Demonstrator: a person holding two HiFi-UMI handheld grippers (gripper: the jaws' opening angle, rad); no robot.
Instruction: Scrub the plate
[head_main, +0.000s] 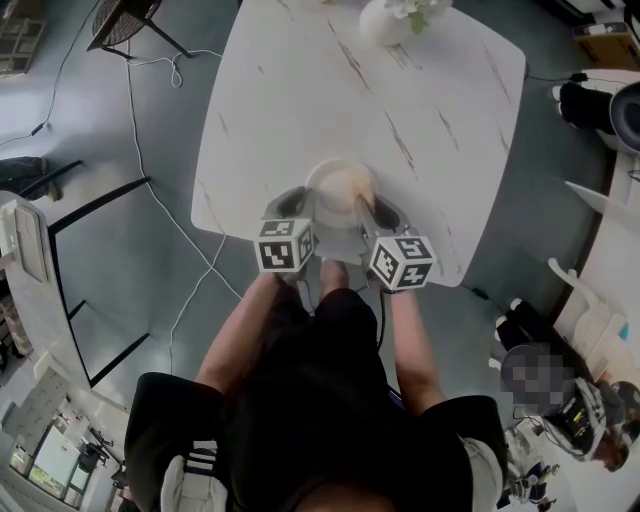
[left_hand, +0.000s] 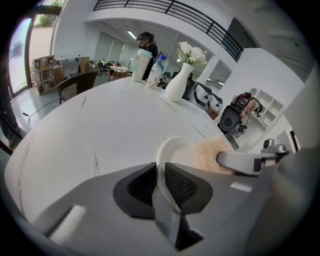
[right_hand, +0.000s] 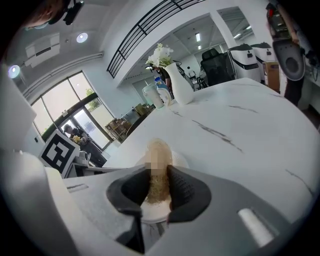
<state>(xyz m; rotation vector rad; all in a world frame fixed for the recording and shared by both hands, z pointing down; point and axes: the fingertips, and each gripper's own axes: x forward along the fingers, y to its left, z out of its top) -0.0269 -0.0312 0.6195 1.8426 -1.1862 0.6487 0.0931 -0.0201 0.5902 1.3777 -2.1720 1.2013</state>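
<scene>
The white marble table has the plate by its near edge, right in front of me. My left gripper is clamped narrowly on the plate's rim. My right gripper pinches a tan scrubbing sponge, which lies against the plate's face.
</scene>
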